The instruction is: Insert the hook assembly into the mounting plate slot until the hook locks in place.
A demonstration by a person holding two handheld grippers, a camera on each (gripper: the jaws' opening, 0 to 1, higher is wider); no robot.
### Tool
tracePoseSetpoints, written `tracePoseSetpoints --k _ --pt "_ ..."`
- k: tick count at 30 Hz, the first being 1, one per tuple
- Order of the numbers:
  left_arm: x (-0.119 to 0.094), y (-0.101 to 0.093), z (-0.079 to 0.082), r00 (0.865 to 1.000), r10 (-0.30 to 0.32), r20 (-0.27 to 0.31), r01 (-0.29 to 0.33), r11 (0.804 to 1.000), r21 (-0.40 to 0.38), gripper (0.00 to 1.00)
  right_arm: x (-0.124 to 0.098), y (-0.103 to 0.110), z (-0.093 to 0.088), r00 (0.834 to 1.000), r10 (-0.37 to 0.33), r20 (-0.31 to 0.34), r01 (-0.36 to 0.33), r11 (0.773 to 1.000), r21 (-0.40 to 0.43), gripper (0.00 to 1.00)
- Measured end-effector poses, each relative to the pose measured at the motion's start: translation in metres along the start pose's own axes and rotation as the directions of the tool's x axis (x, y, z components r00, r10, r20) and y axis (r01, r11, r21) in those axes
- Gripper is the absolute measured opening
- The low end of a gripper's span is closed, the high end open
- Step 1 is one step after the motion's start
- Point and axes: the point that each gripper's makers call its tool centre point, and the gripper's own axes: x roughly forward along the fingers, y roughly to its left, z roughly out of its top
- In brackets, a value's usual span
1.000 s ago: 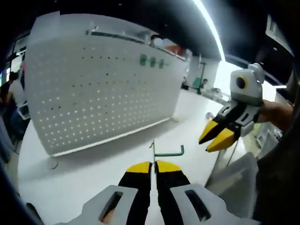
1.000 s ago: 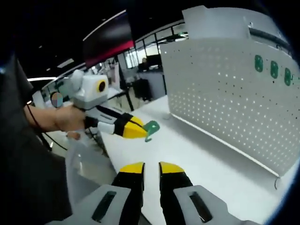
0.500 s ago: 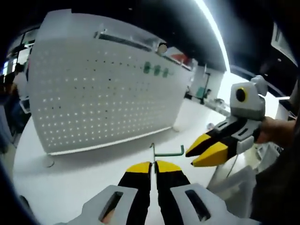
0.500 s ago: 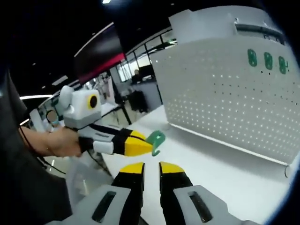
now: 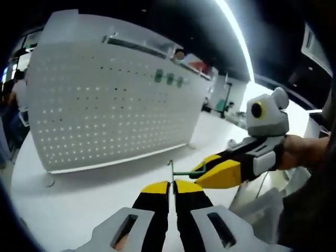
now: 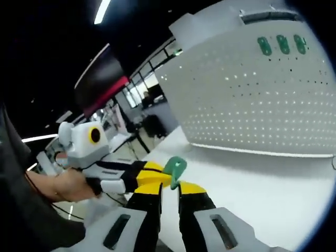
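hook: pinched in my left gripper fingers, arm pointing at right gripper.
right fingers: I judged them slightly spread beside the hook.
pegboard: beyond the hook.

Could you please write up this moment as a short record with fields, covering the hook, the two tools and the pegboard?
hook: green hook held at the tip of the left tool, its plate end sticking out past the jaws
left tool: jaws shut on the hook
right tool: tips beside the hook's free end in the left gripper view; jaws slightly apart; contact cannot be told
pegboard: white perforated panel standing upright on the white table, apart from both tools
on pegboard: three green pieces near its top edge
hook inserted: not yet
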Motion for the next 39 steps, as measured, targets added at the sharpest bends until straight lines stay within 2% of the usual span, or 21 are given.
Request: tracePoseSetpoints --k 4,6,7,9,10,22,24,28,33,39 --pt "0.000 -0.001 0.000 1.000 0.006 0.002 -0.006 1.000 0.002 0.02 0.002 -0.001 0.001 0.999 0.017 0.035 -0.020 0.995 0.102 0.08" --pt "0.000 -0.001 -0.001 1.000 0.008 0.001 -0.008 1.000 0.004 0.02 0.003 -0.003 0.001 0.998 0.018 0.053 -0.025 0.992 0.125 0.06" --pt "0.000 -0.002 -0.002 1.000 0.007 -0.001 -0.007 1.000 0.006 0.02 0.004 -0.002 0.004 0.996 0.028 0.087 -0.042 0.986 0.160 0.05" --pt "0.000 -0.003 -0.003 1.000 0.006 0.000 -0.006 1.000 0.000 0.02 0.005 -0.003 0.005 0.993 0.036 0.110 -0.062 0.967 0.249 0.04" --pt "0.000 -0.003 -0.003 1.000 0.008 0.001 -0.008 1.000 -0.002 0.02 0.005 -0.004 0.005 0.992 0.036 0.117 -0.067 0.961 0.268 0.04" --pt "0.001 -0.006 0.001 1.000 0.016 0.017 -0.016 1.000 0.016 0.02 0.008 -0.004 0.005 0.992 0.016 0.128 -0.056 0.948 0.312 0.01" --pt "0.001 -0.005 0.002 0.999 0.025 0.024 -0.025 0.999 0.025 0.02 0.008 -0.005 0.008 0.990 0.013 0.142 -0.063 0.934 0.351 0.01" --pt "0.001 -0.006 0.004 0.999 0.030 0.028 -0.031 0.999 0.022 0.02 0.008 -0.005 0.009 0.988 0.007 0.154 -0.065 0.926 0.371 0.01" --pt "0.000 -0.006 0.007 0.998 0.038 0.040 -0.040 0.999 0.035 0.02 0.008 -0.004 0.011 0.986 0.009 0.168 -0.080 0.902 0.423 0.01" --pt "0.000 -0.009 0.007 0.999 0.049 0.020 -0.050 0.996 0.080 0.02 0.006 -0.004 0.011 0.984 0.016 0.177 -0.097 0.884 0.457 0.01"
